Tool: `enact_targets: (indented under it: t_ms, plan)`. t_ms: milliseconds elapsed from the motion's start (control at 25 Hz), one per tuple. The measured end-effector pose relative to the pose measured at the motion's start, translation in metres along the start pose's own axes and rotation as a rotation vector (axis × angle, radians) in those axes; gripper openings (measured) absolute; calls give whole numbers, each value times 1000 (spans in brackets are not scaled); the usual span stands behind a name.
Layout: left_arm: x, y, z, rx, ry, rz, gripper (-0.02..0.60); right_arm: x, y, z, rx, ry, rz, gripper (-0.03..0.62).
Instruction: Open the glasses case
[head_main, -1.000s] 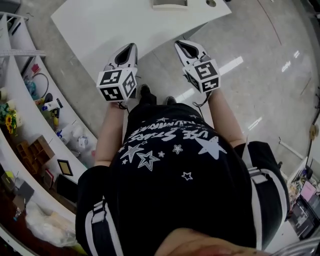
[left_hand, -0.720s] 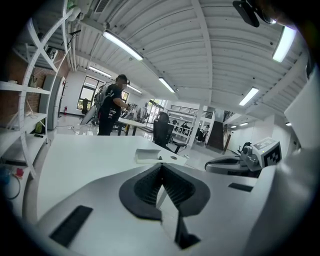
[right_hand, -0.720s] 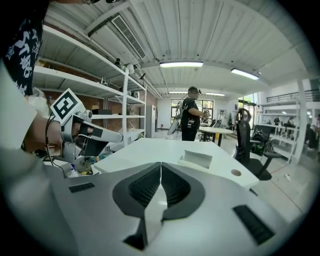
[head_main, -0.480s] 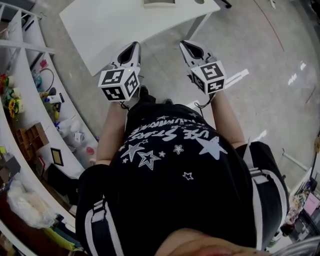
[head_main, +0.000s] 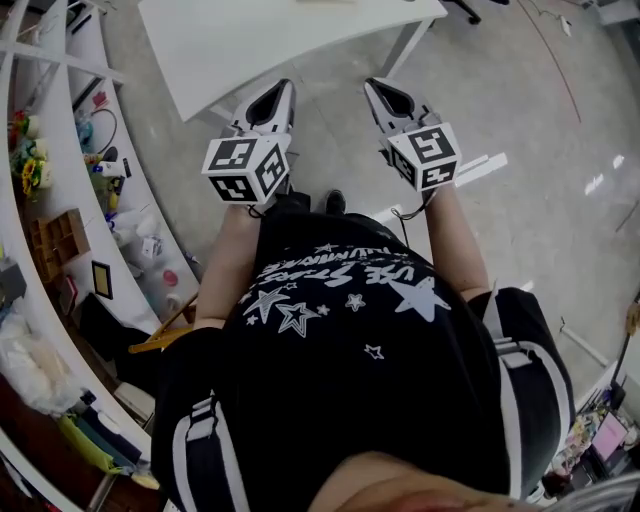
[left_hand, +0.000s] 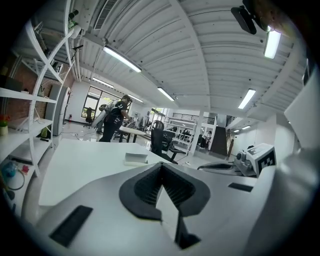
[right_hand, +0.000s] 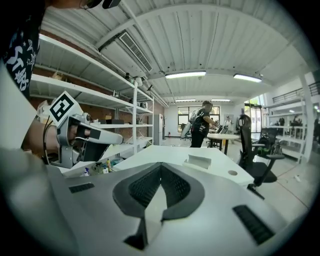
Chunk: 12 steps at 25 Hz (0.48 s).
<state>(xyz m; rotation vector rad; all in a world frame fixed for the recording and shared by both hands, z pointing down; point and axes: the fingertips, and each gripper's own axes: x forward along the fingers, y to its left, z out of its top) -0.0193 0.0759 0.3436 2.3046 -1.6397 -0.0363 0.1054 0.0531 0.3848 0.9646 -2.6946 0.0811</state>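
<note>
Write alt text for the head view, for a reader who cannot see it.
From above, a person in a black star-print shirt holds the left tool and right tool in front, both shut and empty, pointing toward a white table. Cluttered shelves curve along the left.

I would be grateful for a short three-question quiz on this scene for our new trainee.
1. True or false: the right gripper holds a glasses case between its jaws.
2. Where does the small white object lie? A) on the white table; B) on the floor; C) on a chair.
3. On which side of the person does the shelving stand?

Key:
1. False: its jaws are shut with nothing between them.
2. A.
3. The person's left.
</note>
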Motion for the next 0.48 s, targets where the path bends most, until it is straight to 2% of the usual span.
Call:
enact_targets:
  t_ms: [160,480]
  plan:
    - [-11,-14,0,15,0,-19,12,-14,2,1,77,-40,1,9]
    - [-41,-15,12,10,-39,-23,12,-17,26,16,50,-73,-8,9]
